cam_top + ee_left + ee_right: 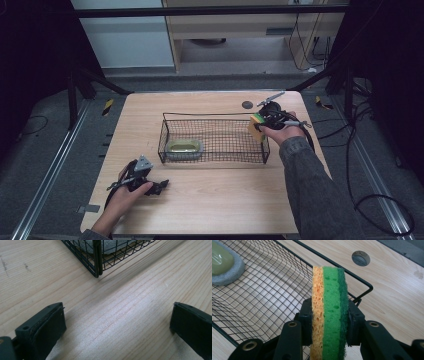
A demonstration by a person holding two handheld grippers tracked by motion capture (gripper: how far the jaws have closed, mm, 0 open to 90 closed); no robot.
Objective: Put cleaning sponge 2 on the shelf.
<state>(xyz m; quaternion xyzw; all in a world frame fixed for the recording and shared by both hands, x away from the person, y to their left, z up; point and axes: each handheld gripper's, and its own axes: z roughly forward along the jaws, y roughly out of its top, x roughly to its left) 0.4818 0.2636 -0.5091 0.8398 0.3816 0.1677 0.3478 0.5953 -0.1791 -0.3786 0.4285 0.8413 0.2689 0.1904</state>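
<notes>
My right gripper [329,327] is clamped on the sponge [329,312], pads pressing its orange and dark-green faces, and holds it on edge over the right end of the wire basket [215,119]. My left gripper [117,325] rests on the table [215,200] near the basket's front left corner, jaws wide apart with only bare wood between them. A grey dish [184,146] lies in the basket's left end.

A black wire basket [214,137] sits at the centre of the pale wooden table [210,200], with a grey oval dish [184,146] inside its near-left corner. At the basket's right end, the right gripper [330,325] holds a yellow-and-green layered sponge [329,315] upright at the rim. A round dark grommet [247,105] lies behind the basket. The left gripper [157,187] rests on the table before the basket's left corner.
</notes>
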